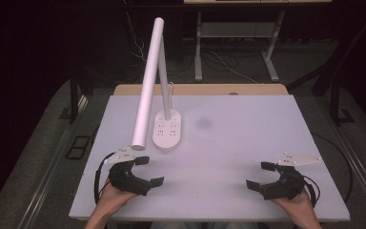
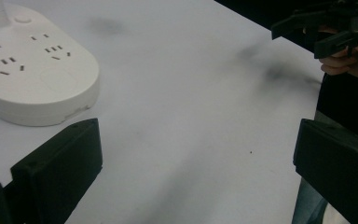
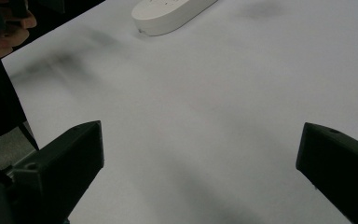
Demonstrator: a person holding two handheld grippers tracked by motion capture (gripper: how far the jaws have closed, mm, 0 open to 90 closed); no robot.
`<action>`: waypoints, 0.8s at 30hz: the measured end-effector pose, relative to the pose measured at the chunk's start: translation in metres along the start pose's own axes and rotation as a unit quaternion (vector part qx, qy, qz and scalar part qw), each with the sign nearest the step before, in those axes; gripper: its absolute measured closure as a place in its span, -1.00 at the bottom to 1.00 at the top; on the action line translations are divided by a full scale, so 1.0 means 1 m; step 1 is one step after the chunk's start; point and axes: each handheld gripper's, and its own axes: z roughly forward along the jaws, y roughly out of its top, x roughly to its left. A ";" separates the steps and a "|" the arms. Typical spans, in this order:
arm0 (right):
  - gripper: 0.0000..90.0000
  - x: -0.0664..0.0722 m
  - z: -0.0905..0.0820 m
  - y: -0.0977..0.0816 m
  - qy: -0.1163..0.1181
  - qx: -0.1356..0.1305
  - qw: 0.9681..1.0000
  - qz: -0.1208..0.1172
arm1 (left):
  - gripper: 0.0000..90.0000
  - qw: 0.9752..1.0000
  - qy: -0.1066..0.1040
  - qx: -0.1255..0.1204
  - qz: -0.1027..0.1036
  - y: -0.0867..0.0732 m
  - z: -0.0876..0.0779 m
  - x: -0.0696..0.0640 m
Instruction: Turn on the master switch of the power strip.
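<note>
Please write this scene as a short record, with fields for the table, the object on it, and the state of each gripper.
surface: white table, a faint dark smudge near its middle
object: white desk lamp standing on a power-strip base with sockets, left of centre
left gripper: open, empty, just in front of the base
right gripper: open, empty, near the table's front right
contact: neither gripper touches the lamp

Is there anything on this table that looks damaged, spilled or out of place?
Nothing is spilled or broken. The one oddity is a faint dark smudge on the white table, right of the lamp base. Both tongs, left and right, are open and empty.
</note>
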 end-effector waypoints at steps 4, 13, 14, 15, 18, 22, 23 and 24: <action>-1.00 0.000 0.000 0.000 -0.001 0.001 1.000 0.003 | -1.00 1.000 0.004 0.002 -0.002 0.002 -0.003 0.005; -1.00 -0.001 -0.001 0.000 -0.003 0.001 1.000 0.003 | -0.99 1.000 0.013 0.013 -0.009 0.012 -0.009 0.016; -1.00 -0.001 -0.001 0.000 -0.003 0.001 1.000 0.003 | -0.99 1.000 0.014 0.014 -0.007 0.014 -0.009 0.017; -1.00 -0.001 -0.001 0.000 -0.003 0.001 1.000 0.003 | -0.99 1.000 0.015 0.016 -0.006 0.015 -0.009 0.018; -1.00 -0.001 -0.001 -0.001 -0.004 0.002 1.000 0.004 | -0.98 1.000 0.020 0.022 -0.008 0.020 -0.009 0.021; -1.00 -0.001 0.000 -0.001 -0.004 0.002 1.000 0.003 | -0.97 0.999 0.022 0.026 -0.009 0.025 -0.007 0.024; -1.00 -0.001 0.000 -0.001 -0.004 0.001 1.000 0.003 | -0.97 0.999 0.020 0.025 -0.011 0.026 -0.007 0.025; -1.00 -0.001 0.000 -0.001 -0.004 0.001 1.000 0.003 | -0.97 0.999 0.022 0.027 -0.008 0.027 -0.006 0.026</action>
